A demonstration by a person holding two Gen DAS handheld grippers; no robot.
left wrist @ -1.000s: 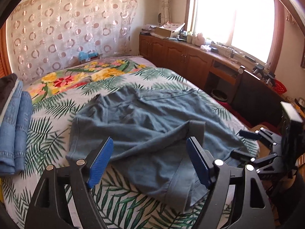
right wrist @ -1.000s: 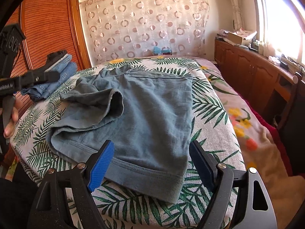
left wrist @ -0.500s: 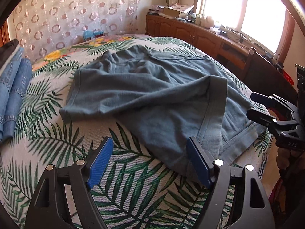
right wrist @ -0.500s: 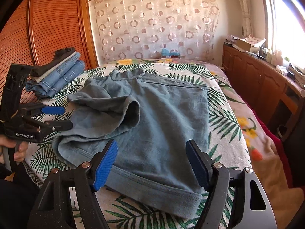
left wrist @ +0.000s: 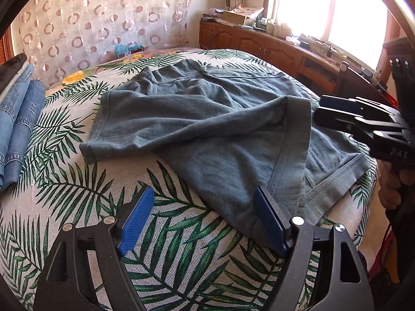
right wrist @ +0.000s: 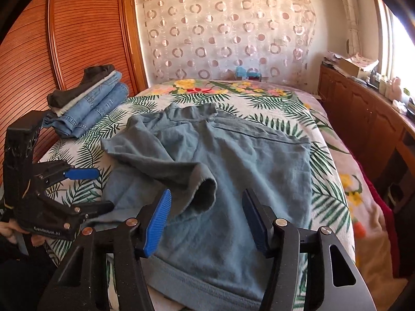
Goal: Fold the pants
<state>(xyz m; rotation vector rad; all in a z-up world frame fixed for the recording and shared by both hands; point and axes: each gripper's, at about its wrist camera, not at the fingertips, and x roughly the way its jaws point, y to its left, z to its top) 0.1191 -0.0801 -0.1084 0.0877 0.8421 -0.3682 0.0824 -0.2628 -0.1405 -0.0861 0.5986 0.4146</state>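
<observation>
Right gripper (right wrist: 206, 220) jaws closing, nothing pinched yet; pants (right wrist: 233, 181) lie under and ahead of it, curled leg hem (right wrist: 205, 191) between the pads. Left gripper (left wrist: 202, 220) open, beside the hem corner. Risk: pads catch one layer, fold skews.

pants (right wrist: 233, 171) on bed (right wrist: 329, 202), one leg folded over the other | stacked jeans (right wrist: 96, 108) left of pants on bed | cabinets (right wrist: 363, 119) right of bed | curtain (right wrist: 228, 31) behind bed | left gripper (left wrist: 202, 220) and right gripper (right wrist: 205, 220) at near edge
</observation>
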